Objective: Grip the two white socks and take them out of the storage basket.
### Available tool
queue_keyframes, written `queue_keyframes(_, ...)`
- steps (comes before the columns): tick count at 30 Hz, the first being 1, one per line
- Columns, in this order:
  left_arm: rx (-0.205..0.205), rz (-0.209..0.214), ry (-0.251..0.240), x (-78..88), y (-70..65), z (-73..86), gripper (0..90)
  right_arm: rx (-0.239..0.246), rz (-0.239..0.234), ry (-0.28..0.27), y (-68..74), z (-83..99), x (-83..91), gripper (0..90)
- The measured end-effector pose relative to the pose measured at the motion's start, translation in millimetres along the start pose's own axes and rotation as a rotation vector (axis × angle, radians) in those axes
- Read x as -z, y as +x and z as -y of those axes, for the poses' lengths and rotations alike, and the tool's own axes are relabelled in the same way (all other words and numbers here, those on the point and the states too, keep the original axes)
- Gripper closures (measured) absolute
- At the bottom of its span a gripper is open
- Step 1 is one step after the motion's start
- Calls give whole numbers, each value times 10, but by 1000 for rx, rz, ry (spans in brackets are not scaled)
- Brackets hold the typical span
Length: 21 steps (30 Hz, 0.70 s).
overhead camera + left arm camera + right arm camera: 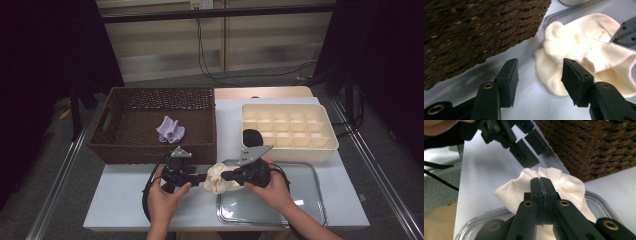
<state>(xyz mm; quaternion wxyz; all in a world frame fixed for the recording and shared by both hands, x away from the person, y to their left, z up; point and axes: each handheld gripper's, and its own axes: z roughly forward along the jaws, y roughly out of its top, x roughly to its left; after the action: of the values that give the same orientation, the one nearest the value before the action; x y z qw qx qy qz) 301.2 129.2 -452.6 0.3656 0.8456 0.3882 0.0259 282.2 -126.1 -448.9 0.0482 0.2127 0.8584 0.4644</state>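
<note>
A cream sock (216, 179) lies bunched at the left rim of the clear tray (300, 202), partly over the table. My right gripper (226, 176) comes at it from the right, and its jaws are pressed together on a fold of the sock (566, 185), as the right gripper view (541, 187) shows. My left gripper (202, 178) sits just left of the sock. Its jaws stand open in the left gripper view (540, 75), with bare table between them; the sock (584, 50) lies behind the right-hand pad.
A dark wicker basket (150, 150) stands at the back left with a purple sock (170, 130) inside. A cream divider box (287, 150) stands at the back right, a black item (252, 136) in its near left cell. Basket wall (474, 30) is close beside the left gripper.
</note>
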Motion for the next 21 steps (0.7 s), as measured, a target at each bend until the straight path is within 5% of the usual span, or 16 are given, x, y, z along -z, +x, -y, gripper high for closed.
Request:
queue_keyframes(7, -26, 56, -11, -63, -59, -24, 425, -28, 17, -19, -84, 33, 49, 900)
queue_keyframes(13, -98, 75, -31, -110, -130, -82, 402, -67, 22, -38, -140, 62, 75, 900)
queue_keyframes(21, -152, 109, 8, -209, -212, -154, 614, -115, 30, -59, -197, 105, 122, 900)
